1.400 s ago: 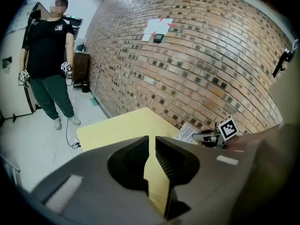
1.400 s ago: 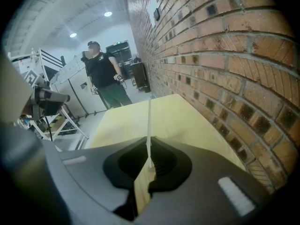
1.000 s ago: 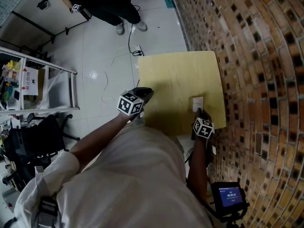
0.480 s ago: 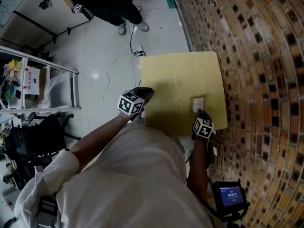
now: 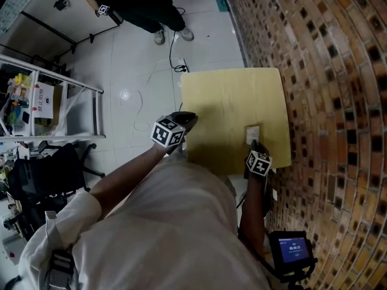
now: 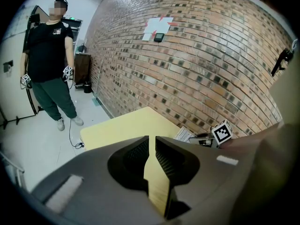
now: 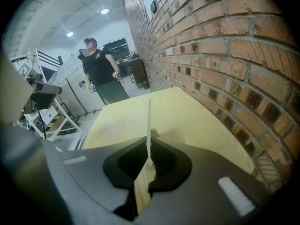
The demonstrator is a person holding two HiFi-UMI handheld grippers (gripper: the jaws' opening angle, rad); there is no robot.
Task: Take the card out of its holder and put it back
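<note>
Right gripper (image 7: pixel 149 146) is clamped on the thin card (image 7: pixel 149 118) — held edge-on over the table (image 7: pixel 187 116); withdrawal is judged underway — reinsertion is left undone.

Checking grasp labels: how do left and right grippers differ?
Right gripper: fingers shut on the card, seen edge-on; left gripper: fingers slightly apart, empty. Right gripper is over the table near the brick wall; left gripper sits at the table's left edge. Both point down.

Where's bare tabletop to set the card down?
The table is bare from the card to its far edge, and across its middle to the left edge. It is crowded only at the near right, where the right gripper pinches the card, and near the left gripper.
</note>
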